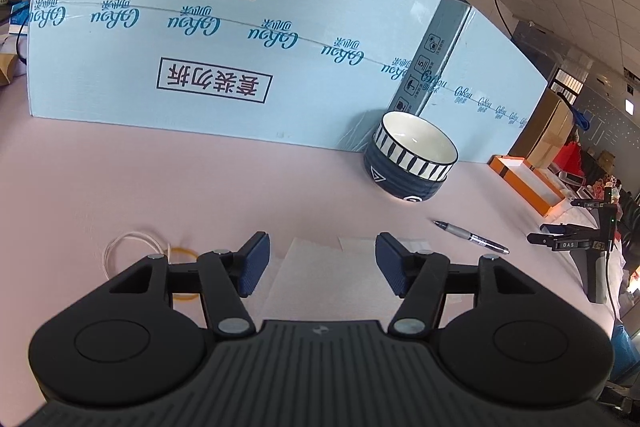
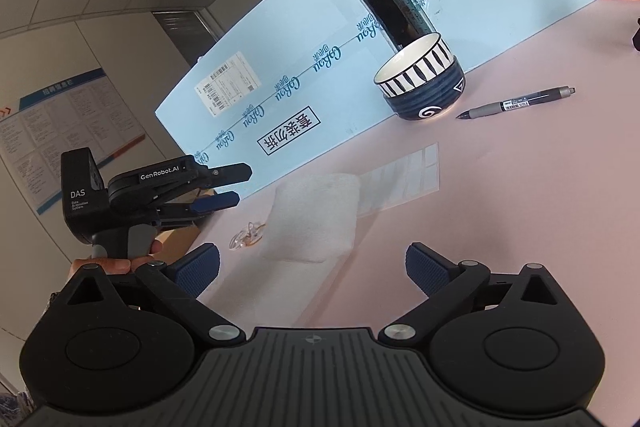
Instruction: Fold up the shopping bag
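Left hand-held gripper (image 1: 320, 267) above pink table (image 1: 160, 179), jaws wide apart, empty. Right hand-held gripper (image 2: 312, 273) likewise spread, empty. White bag (image 2: 310, 223) lies flat on table, partly folded, between and ahead of both grippers, touching neither. Thin cord loop (image 1: 128, 247) and rubber band (image 1: 182, 255) lie left of bag. Bowl (image 1: 412, 159) stands farther back by blue boxes (image 1: 240, 39); pen (image 1: 472, 237) lies right of bag.

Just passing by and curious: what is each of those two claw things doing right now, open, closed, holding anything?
Left gripper: open, holding nothing, above the white shopping bag.
Right gripper: open, holding nothing.
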`<action>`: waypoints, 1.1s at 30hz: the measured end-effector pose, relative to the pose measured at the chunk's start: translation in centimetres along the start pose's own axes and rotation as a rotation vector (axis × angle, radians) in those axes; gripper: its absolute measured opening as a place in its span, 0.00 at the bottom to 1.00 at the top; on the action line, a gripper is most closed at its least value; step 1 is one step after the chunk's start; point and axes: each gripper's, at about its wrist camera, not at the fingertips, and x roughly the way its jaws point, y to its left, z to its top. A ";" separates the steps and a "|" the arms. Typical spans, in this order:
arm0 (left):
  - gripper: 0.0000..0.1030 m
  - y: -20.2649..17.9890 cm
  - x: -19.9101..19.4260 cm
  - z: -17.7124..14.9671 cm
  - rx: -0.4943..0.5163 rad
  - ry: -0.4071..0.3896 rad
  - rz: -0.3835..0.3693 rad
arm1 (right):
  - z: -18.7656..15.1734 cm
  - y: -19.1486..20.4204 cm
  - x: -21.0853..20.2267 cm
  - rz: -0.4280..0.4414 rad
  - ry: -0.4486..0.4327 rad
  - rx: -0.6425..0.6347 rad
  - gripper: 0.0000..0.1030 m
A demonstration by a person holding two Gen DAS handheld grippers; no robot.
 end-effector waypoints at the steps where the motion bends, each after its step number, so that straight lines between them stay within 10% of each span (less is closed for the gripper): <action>1: 0.59 0.0 -0.3 -0.4 0.012 0.003 0.003 | 0.1 -0.1 0.0 0.007 -0.002 0.007 0.97; 20: 0.57 0.0 -2.3 -8.1 0.166 0.117 0.058 | 0.1 1.7 0.1 0.038 -0.027 -0.060 1.00; 27: 0.04 -0.4 -2.5 -8.4 0.179 0.102 0.068 | 0.3 0.7 -0.6 0.024 -0.052 0.001 1.00; 33: 0.01 -0.8 -4.6 -8.4 0.194 0.035 0.024 | 0.1 1.3 -0.4 0.029 -0.038 -0.015 1.00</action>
